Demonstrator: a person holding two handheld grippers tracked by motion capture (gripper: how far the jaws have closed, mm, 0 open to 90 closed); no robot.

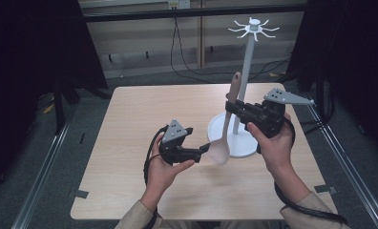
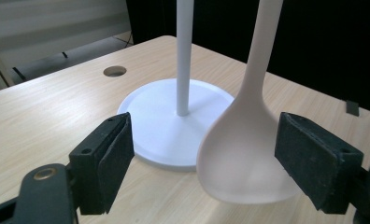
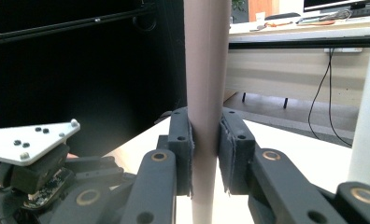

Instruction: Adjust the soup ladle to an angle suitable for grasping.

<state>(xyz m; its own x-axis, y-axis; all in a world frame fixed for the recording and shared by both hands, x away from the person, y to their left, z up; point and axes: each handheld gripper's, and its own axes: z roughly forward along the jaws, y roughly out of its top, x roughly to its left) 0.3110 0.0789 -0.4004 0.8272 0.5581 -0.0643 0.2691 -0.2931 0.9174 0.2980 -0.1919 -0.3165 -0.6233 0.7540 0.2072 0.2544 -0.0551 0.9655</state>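
Observation:
A pale pink spoon (image 1: pixel 235 88) stands nearly upright over the table, bowl down beside a white hook stand (image 1: pixel 242 140). My right gripper (image 1: pixel 232 107) is shut on the spoon's handle (image 3: pixel 206 70), with both pads pressed against it. My left gripper (image 1: pixel 207 148) is open at the spoon's bowl (image 2: pixel 241 154). The bowl hangs between its jaws with a wide gap on the left side. The left gripper (image 2: pixel 204 140) looks toward the stand's round base (image 2: pixel 160 126) and its pole.
The stand's pole rises to a ring of hooks (image 1: pixel 254 28) with nothing on them. A light wooden table (image 1: pixel 144 109) has a small round hole (image 2: pixel 114 71) in its top. Dark curtains hang on both sides, and cables lie on the floor behind.

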